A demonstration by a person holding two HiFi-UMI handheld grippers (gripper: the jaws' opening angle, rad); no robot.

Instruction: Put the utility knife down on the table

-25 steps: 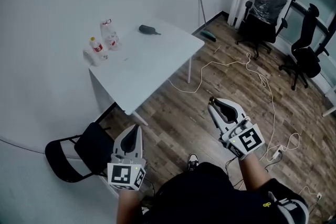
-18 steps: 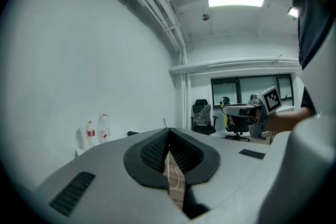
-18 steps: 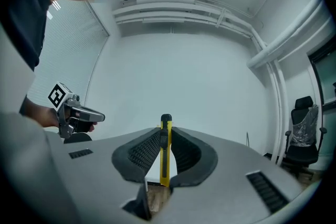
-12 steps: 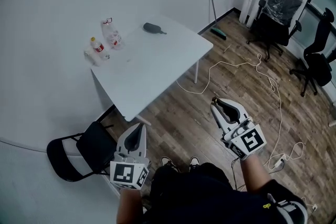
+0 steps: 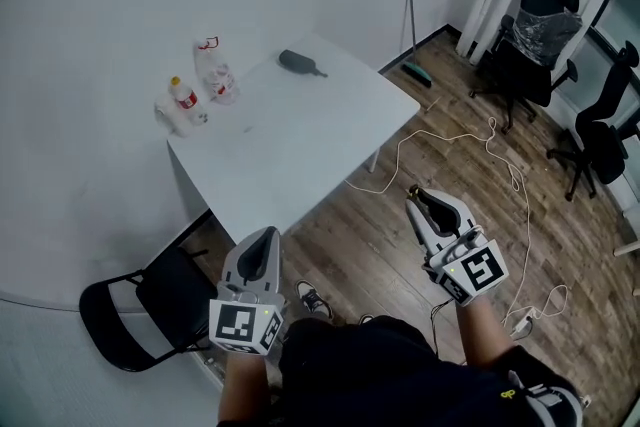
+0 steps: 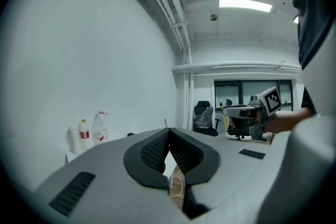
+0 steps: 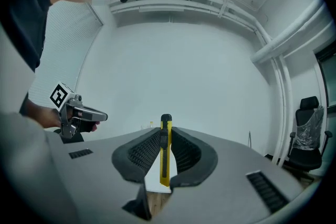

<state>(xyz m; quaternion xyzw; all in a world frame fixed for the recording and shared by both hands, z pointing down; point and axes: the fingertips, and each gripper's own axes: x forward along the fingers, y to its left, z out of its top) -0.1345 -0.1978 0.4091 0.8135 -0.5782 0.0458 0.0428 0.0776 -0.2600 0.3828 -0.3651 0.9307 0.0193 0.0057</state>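
A yellow utility knife with a black tip stands upright between the ribbed pads of my right gripper, which is shut on it. In the head view that right gripper hangs over the wooden floor, right of the white table's near corner. My left gripper hovers by the table's near edge, and its jaws meet at the tips with nothing in them. Each gripper shows in the other's view: the right gripper and the left gripper.
Two water bottles and a dark object lie at the table's far side by the wall. A black folding chair stands lower left. Office chairs, a broom and a white cable occupy the floor to the right.
Both grippers have moved forward toward the table, which now lies closer below me. The right gripper keeps its hold on the knife and the left stays shut.
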